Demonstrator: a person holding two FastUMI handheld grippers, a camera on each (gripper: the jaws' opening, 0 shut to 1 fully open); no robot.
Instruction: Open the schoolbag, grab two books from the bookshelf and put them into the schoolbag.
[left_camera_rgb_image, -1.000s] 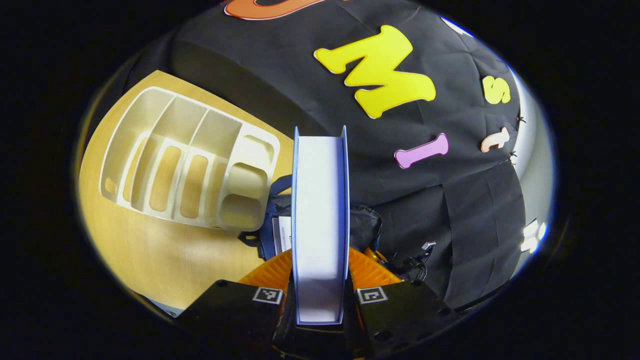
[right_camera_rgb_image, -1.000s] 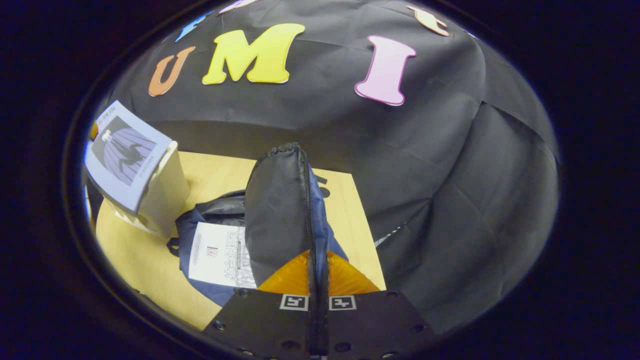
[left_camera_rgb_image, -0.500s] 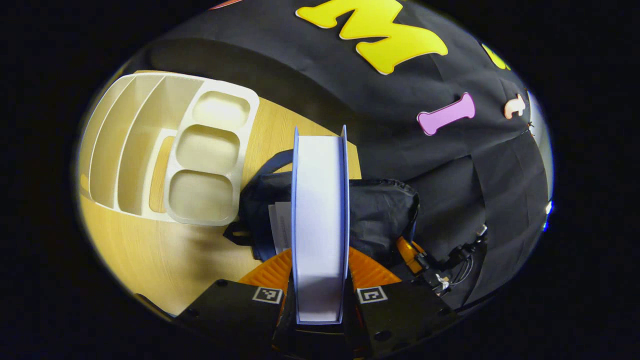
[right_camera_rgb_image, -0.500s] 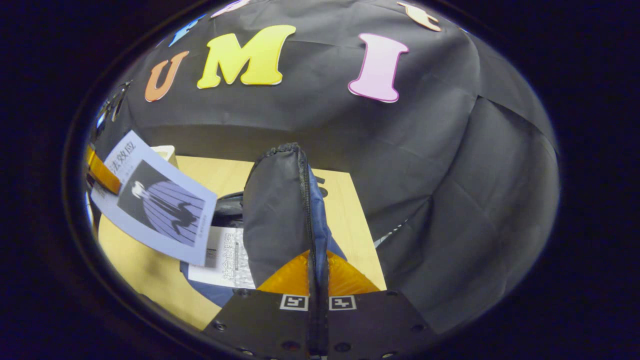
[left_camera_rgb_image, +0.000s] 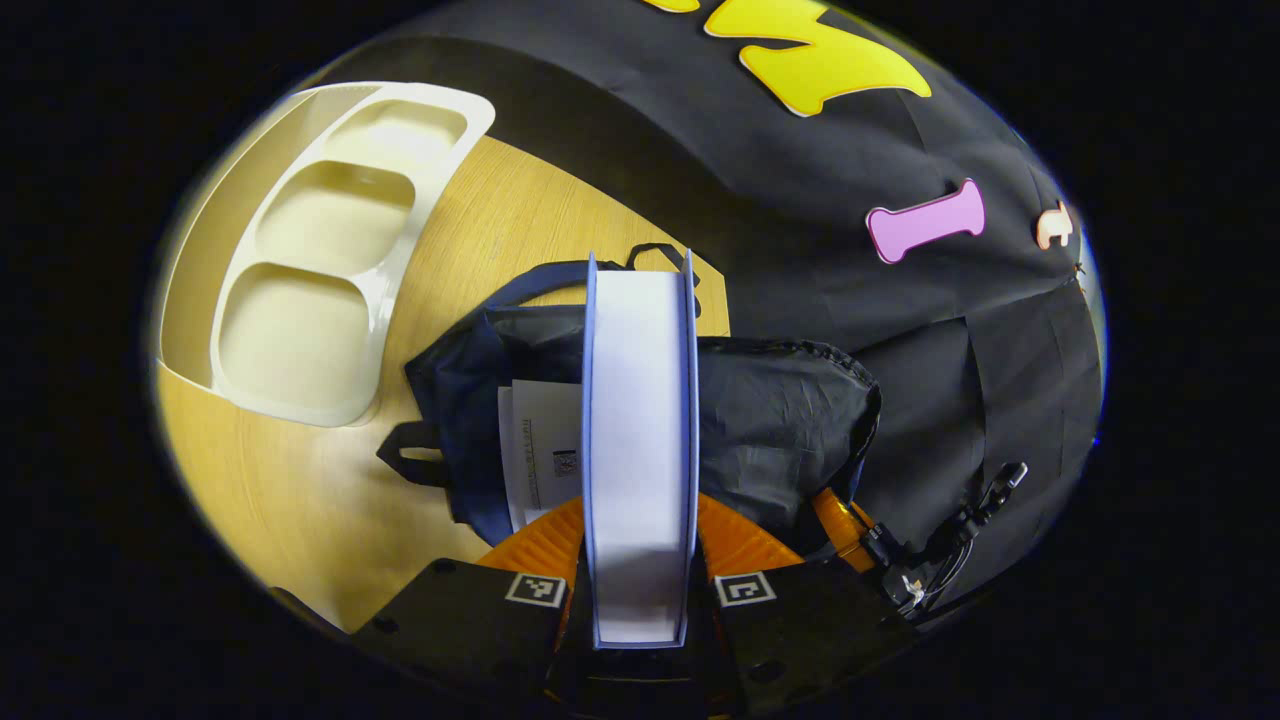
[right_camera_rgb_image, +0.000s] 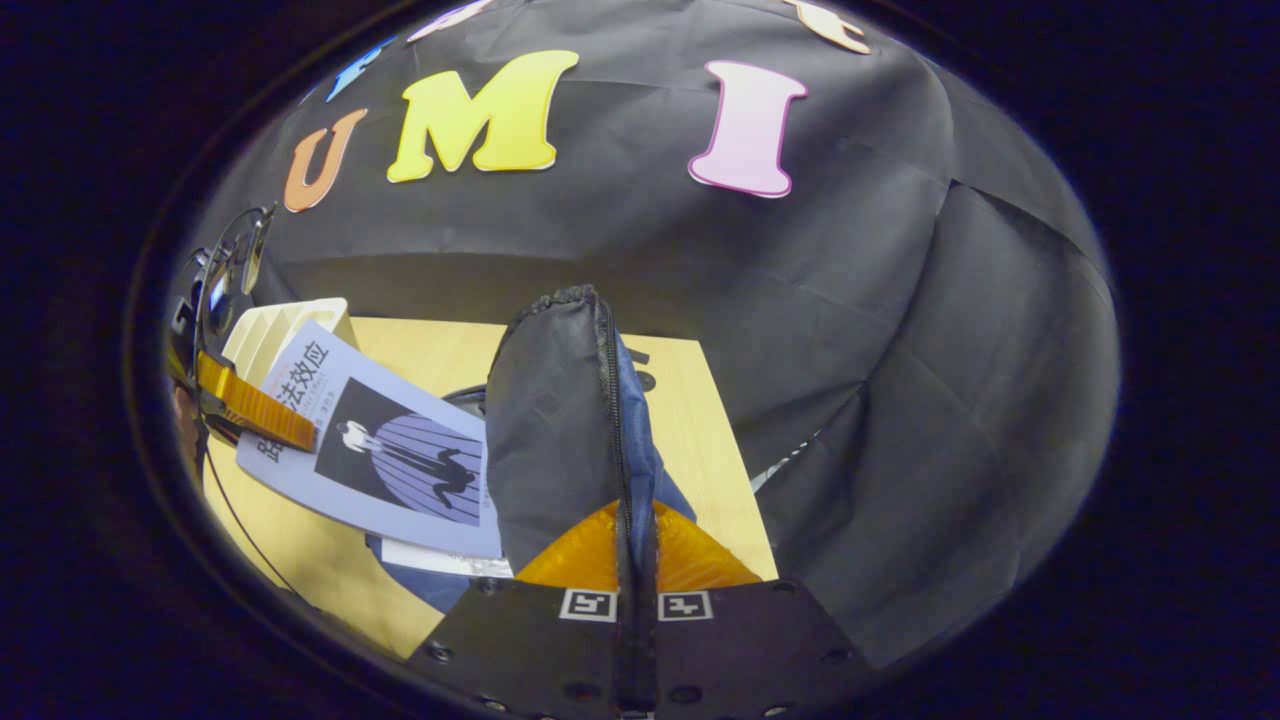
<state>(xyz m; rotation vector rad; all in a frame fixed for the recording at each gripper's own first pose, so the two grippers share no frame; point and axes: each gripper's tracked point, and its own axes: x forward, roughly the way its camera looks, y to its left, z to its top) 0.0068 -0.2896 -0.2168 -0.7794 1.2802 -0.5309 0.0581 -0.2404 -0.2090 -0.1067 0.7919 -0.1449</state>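
Observation:
My left gripper (left_camera_rgb_image: 640, 535) is shut on a pale blue book (left_camera_rgb_image: 640, 430), which I see edge-on, held just above the open mouth of the dark navy schoolbag (left_camera_rgb_image: 790, 420). A white book (left_camera_rgb_image: 535, 450) lies inside the bag. In the right gripper view the blue book's cover (right_camera_rgb_image: 390, 450) slants over the bag opening, with the left gripper's orange finger (right_camera_rgb_image: 255, 405) on its far end. My right gripper (right_camera_rgb_image: 636, 535) is shut on the bag's raised flap (right_camera_rgb_image: 555, 430) and holds it upright. The cream bookshelf (left_camera_rgb_image: 310, 260) stands to the left of the bag.
The bag and the bookshelf (right_camera_rgb_image: 285, 325) rest on a light wooden table (left_camera_rgb_image: 300, 490). The right gripper's orange finger and its cables (left_camera_rgb_image: 850, 525) show beside the bag's right end. The black cloth wall rises right behind the table.
My left gripper has carried the blue book away from the bookshelf and down over the bag's opening, covering most of the white book. The right gripper keeps the flap up, unmoved.

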